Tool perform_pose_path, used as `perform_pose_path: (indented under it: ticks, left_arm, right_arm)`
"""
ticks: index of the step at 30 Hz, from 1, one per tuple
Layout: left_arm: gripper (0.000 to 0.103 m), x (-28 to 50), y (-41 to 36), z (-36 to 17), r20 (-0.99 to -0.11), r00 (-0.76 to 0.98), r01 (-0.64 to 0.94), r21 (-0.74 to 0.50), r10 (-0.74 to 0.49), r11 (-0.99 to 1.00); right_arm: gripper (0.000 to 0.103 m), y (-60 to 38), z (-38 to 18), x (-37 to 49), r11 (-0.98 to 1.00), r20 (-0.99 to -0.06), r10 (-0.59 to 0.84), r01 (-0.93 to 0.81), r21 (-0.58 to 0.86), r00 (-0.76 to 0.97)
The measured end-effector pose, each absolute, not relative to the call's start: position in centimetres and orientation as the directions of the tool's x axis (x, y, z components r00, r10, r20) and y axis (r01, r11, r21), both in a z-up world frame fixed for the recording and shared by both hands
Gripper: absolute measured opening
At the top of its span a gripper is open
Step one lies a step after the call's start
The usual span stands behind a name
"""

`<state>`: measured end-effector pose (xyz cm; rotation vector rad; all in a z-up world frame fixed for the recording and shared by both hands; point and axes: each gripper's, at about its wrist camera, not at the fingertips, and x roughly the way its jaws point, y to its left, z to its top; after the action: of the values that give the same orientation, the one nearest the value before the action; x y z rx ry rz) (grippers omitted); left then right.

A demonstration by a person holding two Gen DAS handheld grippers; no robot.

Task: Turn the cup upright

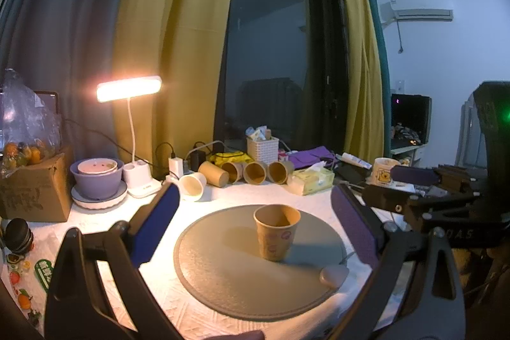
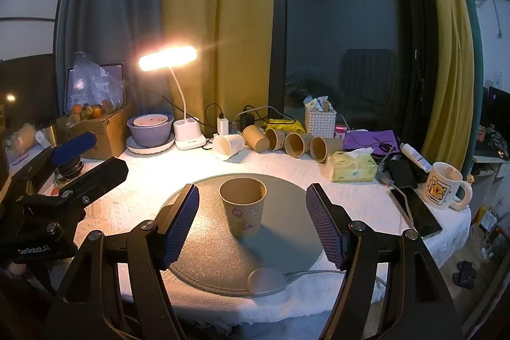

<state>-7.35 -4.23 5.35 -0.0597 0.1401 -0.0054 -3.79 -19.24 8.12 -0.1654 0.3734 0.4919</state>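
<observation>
A brown paper cup (image 1: 276, 232) with small printed stickers stands upright, mouth up, on a round grey mat (image 1: 223, 276). It also shows in the right wrist view (image 2: 243, 206), on the mat (image 2: 280, 244). My left gripper (image 1: 255, 225) is open and empty, its blue pads wide on either side of the cup, nearer to me than the cup. My right gripper (image 2: 251, 222) is open and empty, with the cup between and just beyond its pads. Each gripper shows at the edge of the other's view.
Several paper cups (image 2: 287, 142) lie on their sides at the back. A lit desk lamp (image 2: 188, 129), stacked bowls (image 2: 149, 129), tissue box (image 2: 352, 166), phone (image 2: 414, 209), mug (image 2: 443, 185) and white basket (image 2: 320, 121) ring the mat. A grey mouse-like puck (image 2: 266, 281) lies at the mat's front edge.
</observation>
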Motion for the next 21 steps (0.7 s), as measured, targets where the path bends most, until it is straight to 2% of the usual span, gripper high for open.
perform_pose_path:
  ticks: [21]
  left_arm:
    - [0.097, -7.32, -4.6, 5.41, -0.137, 0.991, 0.004, -0.059, -0.012, 0.998]
  right_arm:
    - [0.073, -19.49, 8.02, -3.54, 0.872, -0.394, 0.426, -0.486, -0.062, 0.814]
